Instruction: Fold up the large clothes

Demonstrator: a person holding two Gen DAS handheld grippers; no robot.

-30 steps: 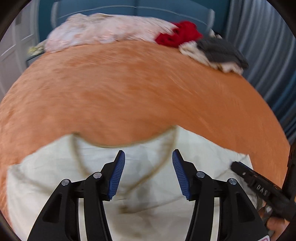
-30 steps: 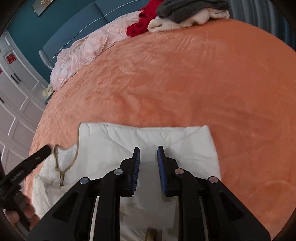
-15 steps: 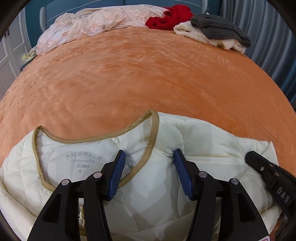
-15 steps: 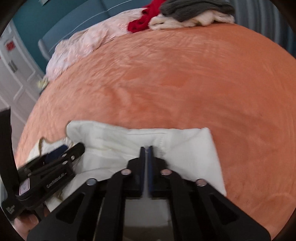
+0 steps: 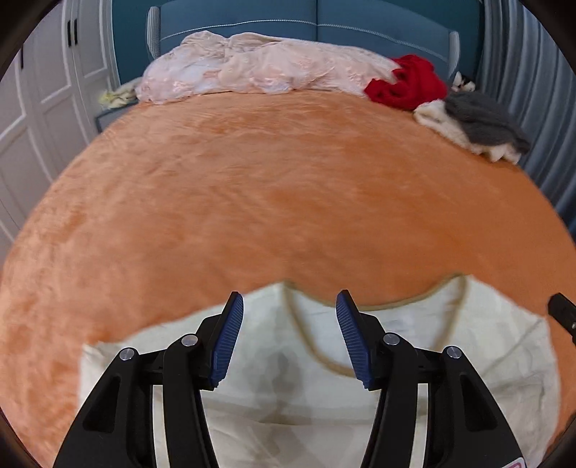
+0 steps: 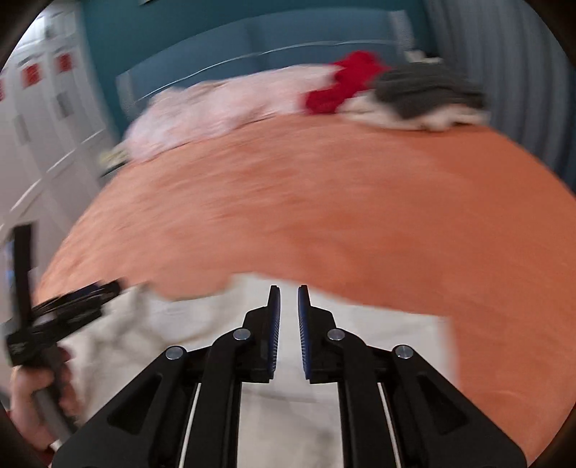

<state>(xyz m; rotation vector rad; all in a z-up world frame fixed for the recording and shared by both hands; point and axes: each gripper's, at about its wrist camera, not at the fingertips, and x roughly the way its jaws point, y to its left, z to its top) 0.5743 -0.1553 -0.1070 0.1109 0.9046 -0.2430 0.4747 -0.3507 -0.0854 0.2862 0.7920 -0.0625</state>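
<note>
Your left claw [image 5: 288, 324] hangs half open over the cream quilted garment with tan-trimmed neckline [image 5: 414, 324], gripping nothing. Your right claw [image 6: 288, 320] has just parted to a narrow, empty gap above that garment, spread at the near edge of the orange plush-covered bed [image 5: 288, 180].

— Where does the garment [image 5: 324, 406] lie?
— On the bed [image 5: 273, 201], at its near edge, neckline [image 5: 396, 306] toward the far side.
— And at the far end?
— A crumpled sheet [image 5: 259, 68] along the headboard [image 5: 316, 18]; right of it a bunched garment [image 5: 406, 82], then a small pile of clothes [image 5: 478, 126] by the curtain [image 5: 532, 90].
— To the left?
— Cupboard doors [image 5: 46, 93] beside the bed.
— The left hand-held gripper [image 5: 288, 334]?
— Over the garment, left of the neckline.
</note>
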